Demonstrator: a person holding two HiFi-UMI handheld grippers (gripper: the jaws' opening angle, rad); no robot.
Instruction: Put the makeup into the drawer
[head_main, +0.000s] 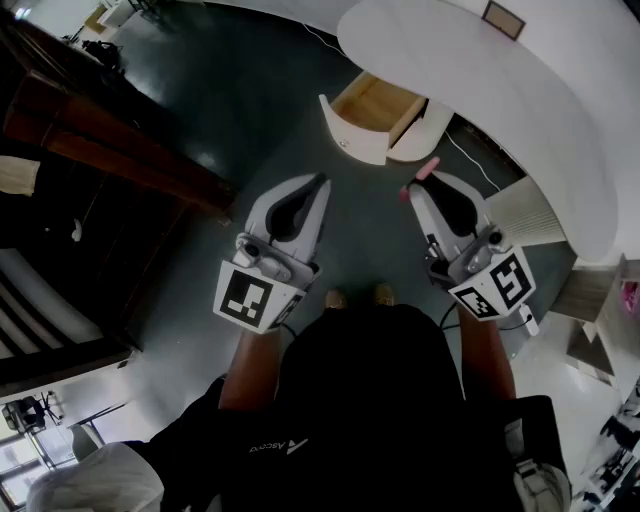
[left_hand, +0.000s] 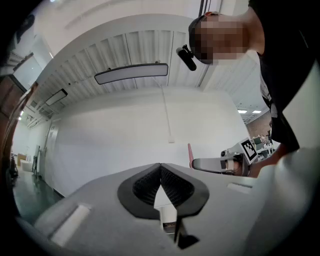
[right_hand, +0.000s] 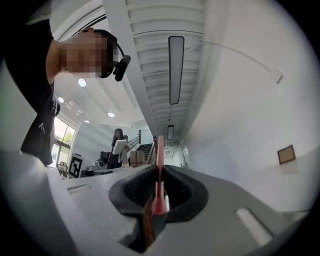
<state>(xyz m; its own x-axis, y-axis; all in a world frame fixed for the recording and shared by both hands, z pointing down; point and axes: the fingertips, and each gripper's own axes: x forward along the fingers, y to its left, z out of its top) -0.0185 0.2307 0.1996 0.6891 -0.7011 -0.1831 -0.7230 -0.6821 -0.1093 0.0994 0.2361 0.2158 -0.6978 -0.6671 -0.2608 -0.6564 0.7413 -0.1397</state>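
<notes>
A thin pink makeup stick (head_main: 421, 178) pokes out past the tip of my right gripper (head_main: 412, 192), which is shut on it. In the right gripper view the stick (right_hand: 159, 172) stands upright between the closed pads. My left gripper (head_main: 321, 184) is shut with nothing in it; its pads (left_hand: 172, 187) meet in the left gripper view, where the right gripper (left_hand: 196, 164) and the pink stick (left_hand: 190, 155) show at the right. The open wooden drawer (head_main: 375, 103) lies ahead of both grippers, in a white rounded cabinet (head_main: 480, 90). Both grippers hover over the dark floor, short of the drawer.
A dark wooden piece of furniture (head_main: 110, 150) runs along the left. A white panel (head_main: 525, 215) and a box (head_main: 600, 330) stand at the right. A white cable (head_main: 470, 160) trails on the floor near the cabinet. The person's feet (head_main: 358, 297) are below the grippers.
</notes>
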